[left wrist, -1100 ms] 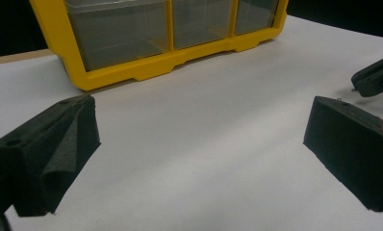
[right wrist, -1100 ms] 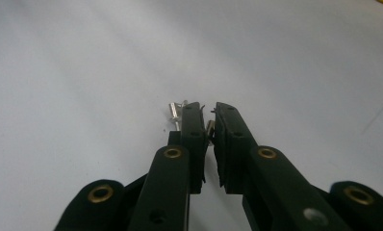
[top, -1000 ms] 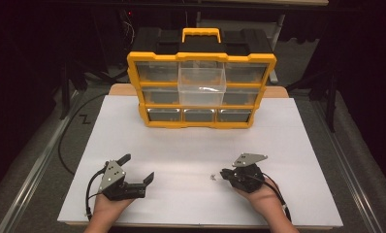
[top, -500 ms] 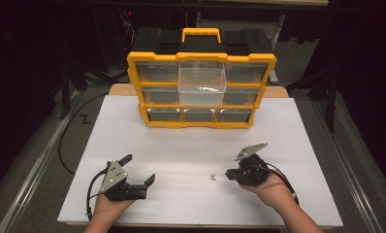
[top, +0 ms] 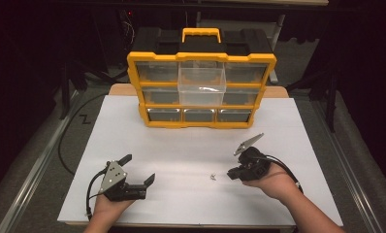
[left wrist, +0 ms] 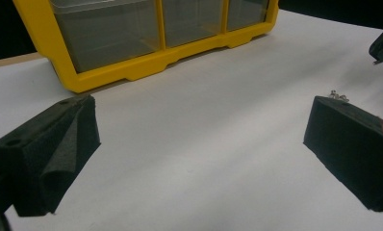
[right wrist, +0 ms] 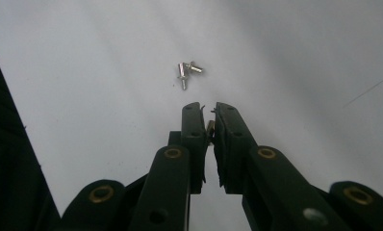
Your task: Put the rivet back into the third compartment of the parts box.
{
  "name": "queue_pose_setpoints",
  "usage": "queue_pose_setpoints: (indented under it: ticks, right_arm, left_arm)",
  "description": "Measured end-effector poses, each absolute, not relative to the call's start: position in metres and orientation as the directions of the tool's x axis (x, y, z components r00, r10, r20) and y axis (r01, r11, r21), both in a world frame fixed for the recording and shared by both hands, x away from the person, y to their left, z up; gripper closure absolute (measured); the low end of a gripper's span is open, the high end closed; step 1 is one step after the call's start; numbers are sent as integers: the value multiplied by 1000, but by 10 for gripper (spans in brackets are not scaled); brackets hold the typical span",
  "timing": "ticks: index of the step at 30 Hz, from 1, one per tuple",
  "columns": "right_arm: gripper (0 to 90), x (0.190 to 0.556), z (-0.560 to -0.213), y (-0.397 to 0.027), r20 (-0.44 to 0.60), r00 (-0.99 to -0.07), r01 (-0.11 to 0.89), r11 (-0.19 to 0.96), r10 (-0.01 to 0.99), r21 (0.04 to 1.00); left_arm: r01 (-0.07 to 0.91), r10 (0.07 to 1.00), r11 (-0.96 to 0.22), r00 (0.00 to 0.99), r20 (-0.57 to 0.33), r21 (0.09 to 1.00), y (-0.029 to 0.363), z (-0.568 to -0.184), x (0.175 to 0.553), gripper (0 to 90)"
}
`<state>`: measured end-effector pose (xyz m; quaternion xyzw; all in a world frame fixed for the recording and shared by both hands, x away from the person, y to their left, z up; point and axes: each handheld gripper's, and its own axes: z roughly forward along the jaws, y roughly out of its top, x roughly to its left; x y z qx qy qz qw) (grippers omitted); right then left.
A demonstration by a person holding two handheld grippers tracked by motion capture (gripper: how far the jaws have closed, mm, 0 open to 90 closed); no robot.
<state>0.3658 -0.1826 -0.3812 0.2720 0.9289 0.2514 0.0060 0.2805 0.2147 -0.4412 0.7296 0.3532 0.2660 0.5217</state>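
Yellow plastic frames the drawer cabinet, which stands at the far edge of the white table; I use this cabinet as the landmark. Its middle clear drawer is pulled out toward the person, and a small pale thing lies in it, too small to name.

Well in front of the cabinet, on the near half of the table, lie two small metal screws, touching each other. In the right gripper view the screws lie just ahead of the jaw tips.

Right gripper is in front of the right part of the cabinet, just beside the screws, with its tips toward them. Its jaws are pressed nearly together, and a small screw sits clamped between the pads near the tips. It hangs above the table surface, not touching it.

Left gripper is in front of the left part of the cabinet, near the table's front edge, well apart from the screws. Its jaws stand wide apart with nothing between them; in the left gripper view the bottom row of the cabinet is seen beyond the two black pads.
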Motion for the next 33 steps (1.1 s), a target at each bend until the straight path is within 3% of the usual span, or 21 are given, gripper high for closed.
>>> queue_pose_setpoints:
  ticks: [11, 33]
  right_arm:
    - [847, 376, -359, -184, 151, -874, 482, 786, 462, 388]
    - [847, 391, -271, -171, 127, -912, 409, 840, 391, 357]
  left_arm:
    - [239, 793, -210, 609, 22, 948, 213, -442, 281, 3]
    - [232, 792, -212, 611, 28, 949, 214, -441, 280, 3]
